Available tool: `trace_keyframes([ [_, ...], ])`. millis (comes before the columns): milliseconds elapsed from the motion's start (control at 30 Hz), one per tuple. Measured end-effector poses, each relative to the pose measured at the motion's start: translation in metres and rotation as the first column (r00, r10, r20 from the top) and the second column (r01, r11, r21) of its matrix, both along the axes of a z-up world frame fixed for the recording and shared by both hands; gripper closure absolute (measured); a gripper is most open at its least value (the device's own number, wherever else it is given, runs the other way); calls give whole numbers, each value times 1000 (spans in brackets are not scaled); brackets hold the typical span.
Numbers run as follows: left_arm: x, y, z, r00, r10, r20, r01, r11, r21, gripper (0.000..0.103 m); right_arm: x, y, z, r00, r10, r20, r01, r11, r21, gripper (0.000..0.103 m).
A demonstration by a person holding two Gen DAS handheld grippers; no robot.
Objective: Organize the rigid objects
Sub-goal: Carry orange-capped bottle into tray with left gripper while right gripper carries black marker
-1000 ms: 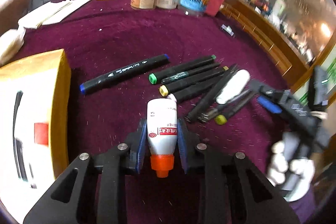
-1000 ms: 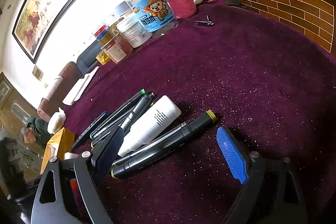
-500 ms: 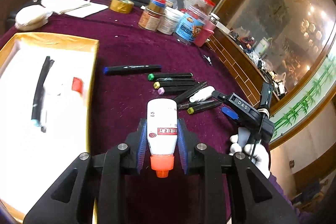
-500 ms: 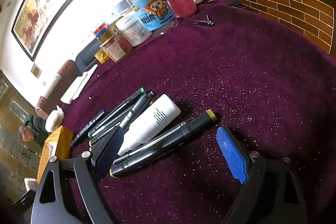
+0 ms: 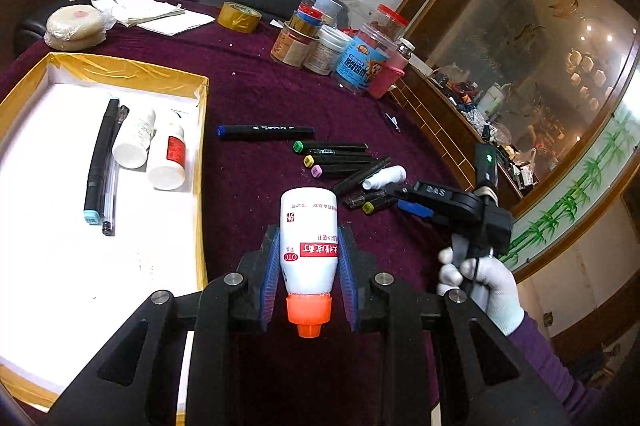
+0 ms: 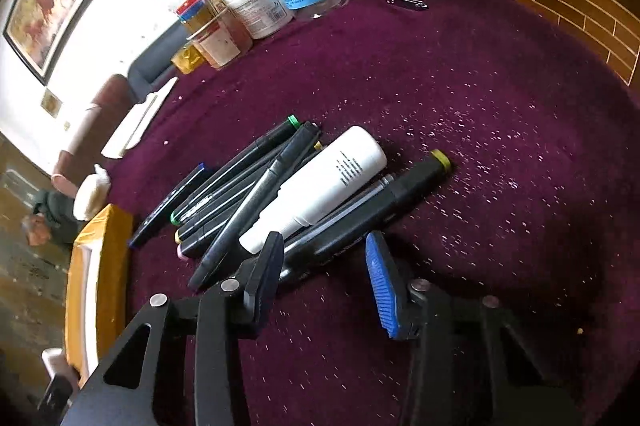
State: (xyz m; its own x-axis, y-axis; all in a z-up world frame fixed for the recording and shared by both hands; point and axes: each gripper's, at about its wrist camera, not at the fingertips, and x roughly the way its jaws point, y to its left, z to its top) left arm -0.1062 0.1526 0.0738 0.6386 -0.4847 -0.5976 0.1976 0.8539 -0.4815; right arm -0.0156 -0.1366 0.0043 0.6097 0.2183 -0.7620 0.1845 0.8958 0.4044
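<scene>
Four white bottles in all — two in the box, one gripped, one among the loose markers. Seven or so markers lie on the tabletop — two pens sit boxed. One tape roll.

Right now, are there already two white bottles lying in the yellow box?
Yes, two white bottles lie side by side on the white floor of the yellow box, next to a black marker.
</scene>
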Motion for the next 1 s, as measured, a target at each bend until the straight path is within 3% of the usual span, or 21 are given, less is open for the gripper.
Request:
trace_keyframes([
  [100, -1, 4, 0, 1000, 0, 2, 0, 1000, -4, 79, 7, 10, 0, 1000, -7, -9, 7, 995, -103, 75],
  [200, -3, 8, 1, 1000, 3, 10, -3, 1000, -6, 79, 5, 17, 1, 1000, 17, -7, -18, 984, -175, 77],
  [367, -2, 13, -1, 1000, 14, 6, -14, 1000, -24, 79, -2, 20, 1, 999, 43, -1, -42, 976, -215, 77],
  [500, -7, 22, 1, 999, 33, 10, -33, 999, -29, 79, -9, 6, 1, 999, 50, 4, -49, 994, -98, 88],
  [633, -9, 51, 7, 995, 98, 17, -98, 995, -22, 79, -30, -10, 0, 997, 75, 29, -78, 993, 85, 88],
  [833, 1, 100, 0, 981, 193, -33, -191, 981, 37, 79, -49, -4, 11, 985, 149, 91, -167, 955, 243, 89],
  [1000, 29, 139, -18, 954, 272, -125, -259, 960, 109, 79, -35, 40, 26, 958, 259, 122, -284, 909, 306, 89],
])
